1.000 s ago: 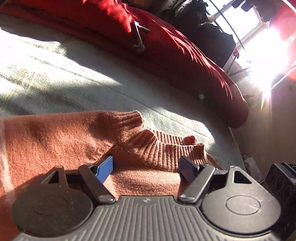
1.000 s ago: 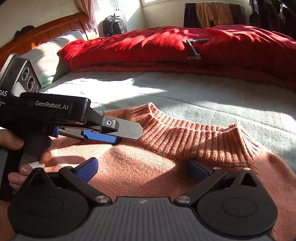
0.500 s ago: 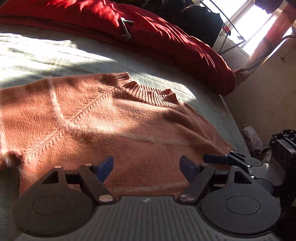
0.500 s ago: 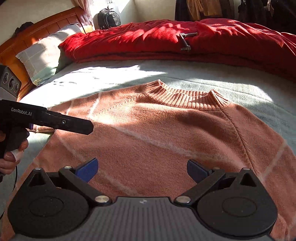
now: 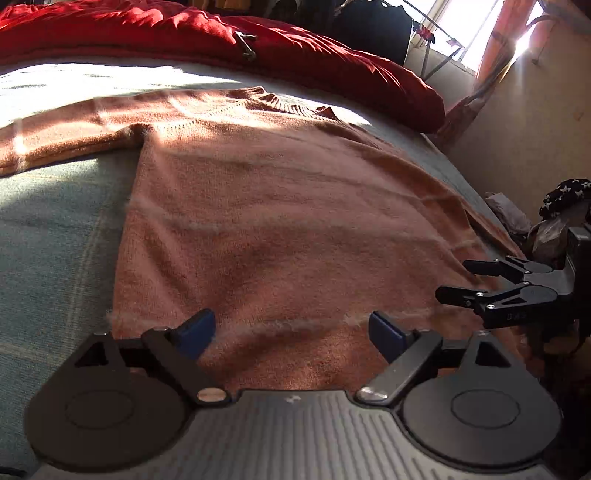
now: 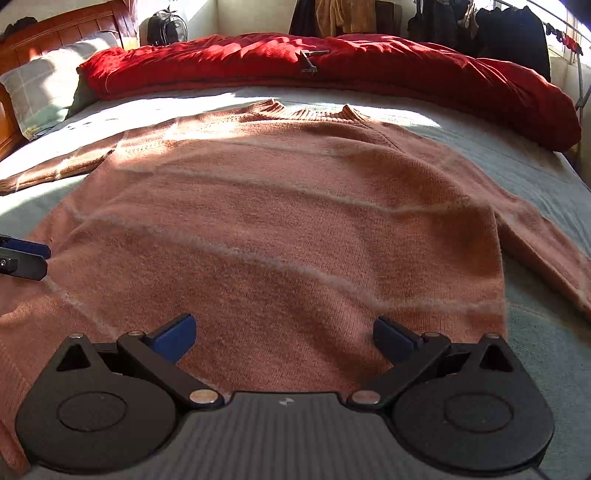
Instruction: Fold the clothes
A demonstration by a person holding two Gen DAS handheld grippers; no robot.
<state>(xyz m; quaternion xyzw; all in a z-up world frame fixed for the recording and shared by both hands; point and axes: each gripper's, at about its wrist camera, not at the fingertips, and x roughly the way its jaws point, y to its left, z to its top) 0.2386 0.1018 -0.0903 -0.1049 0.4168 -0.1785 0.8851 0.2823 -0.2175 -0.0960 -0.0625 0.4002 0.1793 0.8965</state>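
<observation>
A salmon knit sweater [image 6: 288,221] with thin pale stripes lies flat on the bed, front up, its ribbed collar [image 6: 310,110] at the far side and the sleeves spread to either side. My right gripper [image 6: 284,338] hovers open over the sweater's near part with nothing between its fingers. My left gripper [image 5: 291,332] is above the sweater's [image 5: 277,221] hem; its jaws are opening and hold nothing. In the left wrist view the right gripper [image 5: 453,280] shows at the right edge. One left gripper finger [image 6: 22,258] pokes in at the left of the right wrist view.
A red duvet [image 6: 332,70] lies bunched along the far side of the pale green bedsheet [image 6: 535,158], with a small metal object [image 6: 310,61] on it. A pillow [image 6: 44,85] and wooden headboard [image 6: 55,33] are far left. Bags [image 5: 561,206] sit beyond the bed's right edge.
Both grippers have drawn back from the collar toward the hem, so the whole sweater now shows, lying flat. The left gripper's jaws stand a little wider.
</observation>
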